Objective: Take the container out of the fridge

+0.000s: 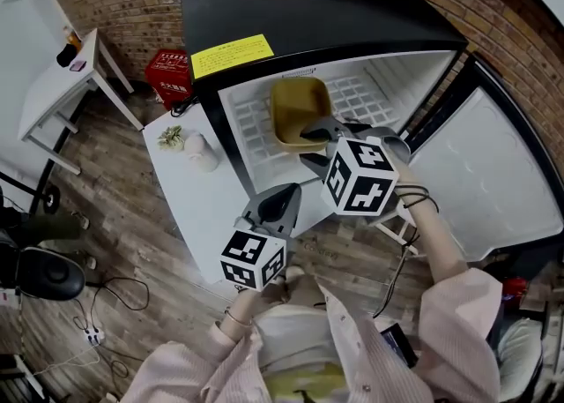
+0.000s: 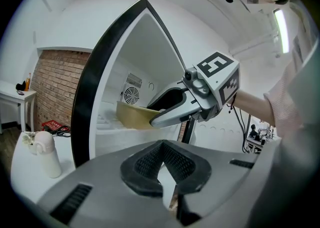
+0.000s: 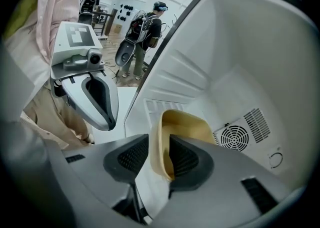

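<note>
A tan open container (image 1: 295, 110) sits on the white shelf inside the open black fridge (image 1: 308, 4). My right gripper (image 1: 317, 141) reaches into the fridge at the container's near rim. In the right gripper view the container's wall (image 3: 185, 122) stands between the two pads of my right gripper (image 3: 160, 154), one pad inside and one outside, both against it. My left gripper (image 1: 286, 194) hovers lower, in front of the fridge over the white table, jaws together and empty. In the left gripper view my left gripper (image 2: 162, 159) points toward the container (image 2: 131, 114).
The fridge door (image 1: 493, 181) hangs open to the right. A white table (image 1: 203, 207) stands left of the fridge with a white bottle (image 1: 201, 152) on it. A red crate (image 1: 169, 75) sits on the floor behind. People stand far off in the room.
</note>
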Motion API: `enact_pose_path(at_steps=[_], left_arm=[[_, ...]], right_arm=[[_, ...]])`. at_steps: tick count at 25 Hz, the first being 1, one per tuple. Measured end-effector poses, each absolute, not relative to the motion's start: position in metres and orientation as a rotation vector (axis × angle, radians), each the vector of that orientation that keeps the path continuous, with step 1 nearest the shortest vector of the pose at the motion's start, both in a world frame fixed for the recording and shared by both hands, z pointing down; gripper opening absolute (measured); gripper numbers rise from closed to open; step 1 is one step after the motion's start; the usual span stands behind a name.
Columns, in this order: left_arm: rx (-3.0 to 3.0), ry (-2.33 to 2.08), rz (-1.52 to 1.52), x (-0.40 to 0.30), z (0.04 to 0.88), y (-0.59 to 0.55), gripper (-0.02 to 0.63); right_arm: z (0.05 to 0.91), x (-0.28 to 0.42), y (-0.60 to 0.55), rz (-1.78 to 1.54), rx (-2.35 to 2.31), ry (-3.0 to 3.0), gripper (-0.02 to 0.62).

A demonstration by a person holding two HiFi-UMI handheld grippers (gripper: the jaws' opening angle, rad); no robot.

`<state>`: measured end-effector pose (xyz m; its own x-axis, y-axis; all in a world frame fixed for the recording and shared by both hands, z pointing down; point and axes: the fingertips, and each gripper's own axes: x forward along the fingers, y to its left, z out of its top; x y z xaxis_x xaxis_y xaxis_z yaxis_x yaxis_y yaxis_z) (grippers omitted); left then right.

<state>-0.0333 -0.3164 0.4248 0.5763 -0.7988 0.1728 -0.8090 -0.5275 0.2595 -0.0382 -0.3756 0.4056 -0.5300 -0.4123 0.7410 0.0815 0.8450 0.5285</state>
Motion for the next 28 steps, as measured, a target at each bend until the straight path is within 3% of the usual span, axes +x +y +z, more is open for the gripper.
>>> enact_pose_path(at_steps=[9, 28], left_arm=[[2.509, -1.318, 0.037, -0.036, 0.422, -0.318, -0.008], [2.548, -1.286, 0.013, -0.036, 0.413, -0.303, -0.008]], right_arm=[[0.404, -0.037, -0.377, -0.651, 0.246, -2.03, 0.048], [0.394, -0.027, -0.36, -0.634, 0.328, -2.051, 0.026]])
